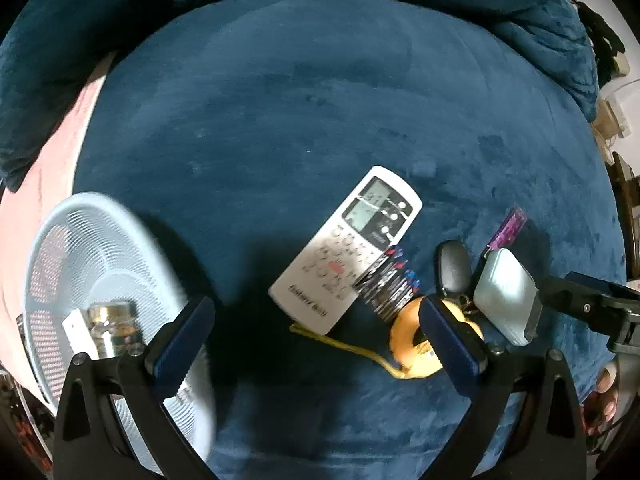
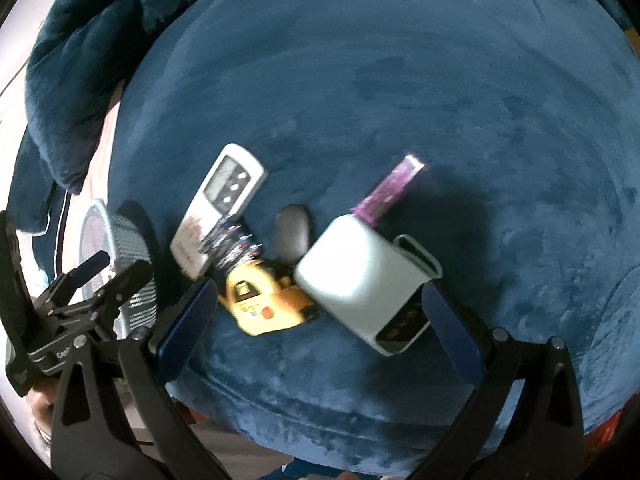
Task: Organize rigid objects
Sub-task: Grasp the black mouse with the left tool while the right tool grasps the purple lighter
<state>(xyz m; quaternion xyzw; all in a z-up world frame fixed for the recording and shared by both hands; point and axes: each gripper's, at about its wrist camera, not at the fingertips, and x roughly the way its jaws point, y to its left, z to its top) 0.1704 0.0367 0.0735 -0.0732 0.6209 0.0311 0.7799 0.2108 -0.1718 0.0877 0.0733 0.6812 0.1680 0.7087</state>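
Remote (image 1: 346, 246), card stack (image 1: 387, 282), yellow tape measure (image 1: 416, 344), key fob (image 1: 453, 266), pale box (image 2: 360, 276) and purple stick (image 2: 390, 188) sat clustered on the blue cushion (image 1: 300, 100). Basket (image 1: 86, 264) at left held a bottle (image 1: 114, 326). Left gripper (image 1: 316, 344) and right gripper (image 2: 316, 322) were both spread wide, holding nothing.

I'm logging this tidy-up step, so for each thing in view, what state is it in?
Left gripper: open, empty.
Right gripper: open, empty.
Basket: upright, a glass bottle inside.
Remote: face up on the cushion.
Tape measure: on the cushion, outside the basket.
White box: on the cushion, between the right fingers.
Purple stick: lying behind the white box.
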